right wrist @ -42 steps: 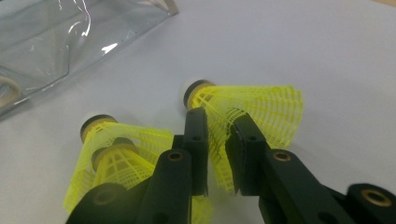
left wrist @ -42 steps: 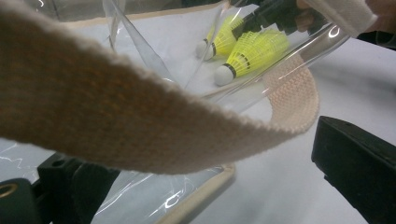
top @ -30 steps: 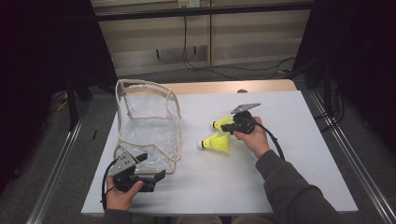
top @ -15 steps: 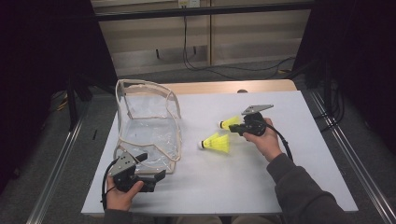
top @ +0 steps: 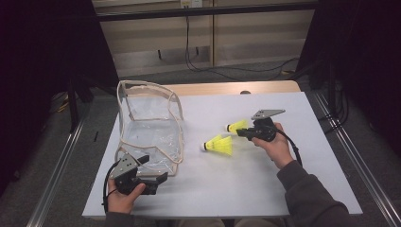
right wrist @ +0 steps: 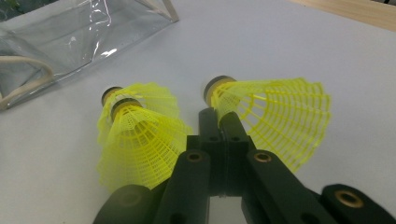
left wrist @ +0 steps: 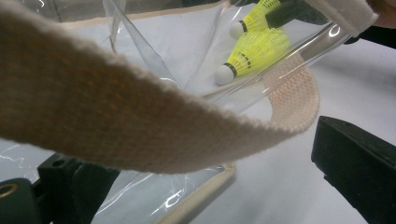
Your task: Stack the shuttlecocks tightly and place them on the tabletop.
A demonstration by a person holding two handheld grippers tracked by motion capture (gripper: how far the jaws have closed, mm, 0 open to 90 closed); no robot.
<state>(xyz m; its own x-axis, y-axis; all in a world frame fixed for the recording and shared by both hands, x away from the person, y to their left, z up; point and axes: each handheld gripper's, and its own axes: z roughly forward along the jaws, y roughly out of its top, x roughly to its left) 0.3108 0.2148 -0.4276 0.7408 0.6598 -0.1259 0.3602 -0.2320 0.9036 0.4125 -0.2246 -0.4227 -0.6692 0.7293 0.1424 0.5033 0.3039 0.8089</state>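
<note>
Right gripper view: your right claw [right wrist: 219,122] is clenched on the mesh skirt of 1 yellow shuttlecock [right wrist: 275,116]; another [right wrist: 137,135] lies beside it on the white bench [right wrist: 280,42]. Your left claw [top: 158,179] stands released by the clear plastic bag [top: 151,127].

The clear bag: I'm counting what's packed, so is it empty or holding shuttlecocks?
Empty: the clear bag holds nothing, and both yellow shuttlecocks lie outside on the table.
</note>
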